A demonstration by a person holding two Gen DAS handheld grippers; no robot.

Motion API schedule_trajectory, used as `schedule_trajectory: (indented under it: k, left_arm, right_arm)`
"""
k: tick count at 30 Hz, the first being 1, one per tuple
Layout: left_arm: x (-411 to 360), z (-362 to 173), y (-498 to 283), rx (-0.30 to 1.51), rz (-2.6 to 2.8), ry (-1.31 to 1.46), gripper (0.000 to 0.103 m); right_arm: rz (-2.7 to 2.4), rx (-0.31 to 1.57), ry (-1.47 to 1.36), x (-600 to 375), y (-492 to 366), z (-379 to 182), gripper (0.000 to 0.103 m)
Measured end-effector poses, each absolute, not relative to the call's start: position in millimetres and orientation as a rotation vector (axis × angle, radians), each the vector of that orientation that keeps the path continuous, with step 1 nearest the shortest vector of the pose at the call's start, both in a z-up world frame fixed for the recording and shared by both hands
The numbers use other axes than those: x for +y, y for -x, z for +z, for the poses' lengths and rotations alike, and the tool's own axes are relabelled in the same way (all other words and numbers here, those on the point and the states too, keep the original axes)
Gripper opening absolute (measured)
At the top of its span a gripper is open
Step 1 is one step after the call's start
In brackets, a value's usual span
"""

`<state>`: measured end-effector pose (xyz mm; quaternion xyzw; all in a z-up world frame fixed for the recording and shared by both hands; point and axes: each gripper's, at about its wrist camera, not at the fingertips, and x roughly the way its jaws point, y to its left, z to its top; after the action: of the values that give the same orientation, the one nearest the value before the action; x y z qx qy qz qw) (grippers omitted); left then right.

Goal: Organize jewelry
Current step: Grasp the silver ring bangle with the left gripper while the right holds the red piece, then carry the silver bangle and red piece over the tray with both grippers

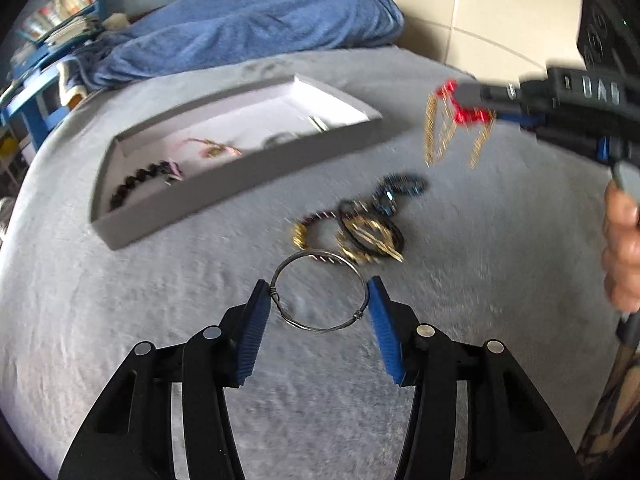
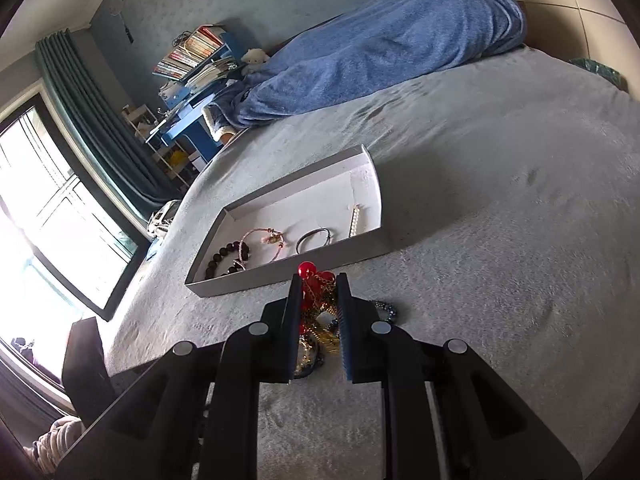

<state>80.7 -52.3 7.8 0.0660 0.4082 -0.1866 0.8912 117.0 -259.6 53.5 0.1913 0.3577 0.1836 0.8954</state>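
Note:
My left gripper (image 1: 319, 292) holds a thin silver wire bangle (image 1: 319, 292) across its blue pads, just above the grey bed cover. My right gripper (image 2: 318, 280) is shut on a red bead and gold chain piece (image 2: 314, 286). In the left wrist view that piece (image 1: 456, 124) hangs in the air at the upper right, chains dangling. A grey shallow box (image 1: 240, 178) lies ahead left and holds a black bead bracelet (image 1: 140, 184) and a pink bracelet (image 1: 212, 148). The box (image 2: 384, 236) also shows in the right wrist view, just beyond the fingertips.
A pile of loose jewelry (image 1: 360, 224) with gold, black and blue pieces lies on the bed cover (image 1: 500, 240) ahead of my left gripper. A blue blanket (image 1: 256, 28) is heaped at the far end. A window (image 2: 48, 216) and shelf (image 2: 192, 64) stand left.

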Motion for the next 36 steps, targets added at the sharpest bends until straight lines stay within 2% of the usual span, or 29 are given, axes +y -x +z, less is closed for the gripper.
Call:
schedule_trajectory:
  k: [16,36]
  left_arm:
    - [-5.9,65.3,-102.1,0.74,-0.349,-0.011,0.051]
    - [36.9,82.3,-165.4,0.713,-0.3,0.061,0.051]
  right_arm:
    - [0.424,0.746,-0.338,-232.6,-127.8,58.5,0.016]
    - [0.479,0.725,-0.168,-187.3,-180.9,80.6,0.016]
